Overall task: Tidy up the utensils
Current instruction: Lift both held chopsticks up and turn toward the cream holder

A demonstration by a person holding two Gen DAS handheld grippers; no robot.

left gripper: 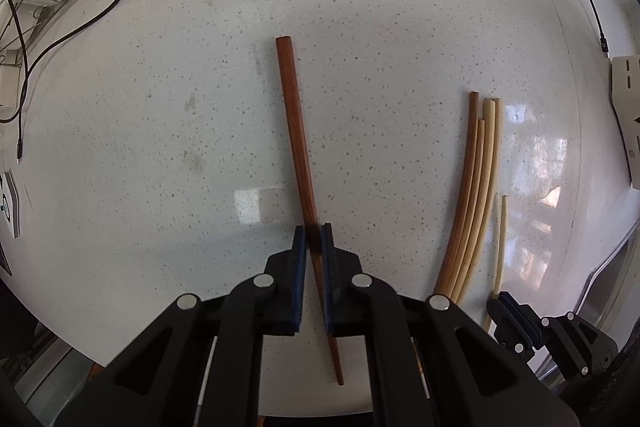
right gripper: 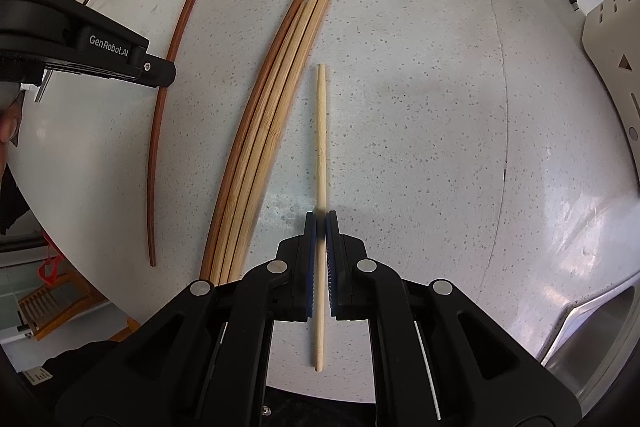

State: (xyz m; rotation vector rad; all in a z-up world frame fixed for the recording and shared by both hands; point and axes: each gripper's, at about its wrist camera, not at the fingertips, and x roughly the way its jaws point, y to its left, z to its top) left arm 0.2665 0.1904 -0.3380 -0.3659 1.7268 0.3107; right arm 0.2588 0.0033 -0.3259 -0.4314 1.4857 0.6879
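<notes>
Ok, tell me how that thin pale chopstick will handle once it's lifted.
The pale chopstick looks stiff: it runs straight through the right claw. It is probably very light, being thinner than the bundle beside it. Gripped toward one end, with a long free length ahead, it may pivot between the pads.

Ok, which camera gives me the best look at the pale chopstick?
The right wrist view: the pale chopstick runs end to end, clamped in the right gripper. The left wrist view shows only a sliver near its edge.
</notes>
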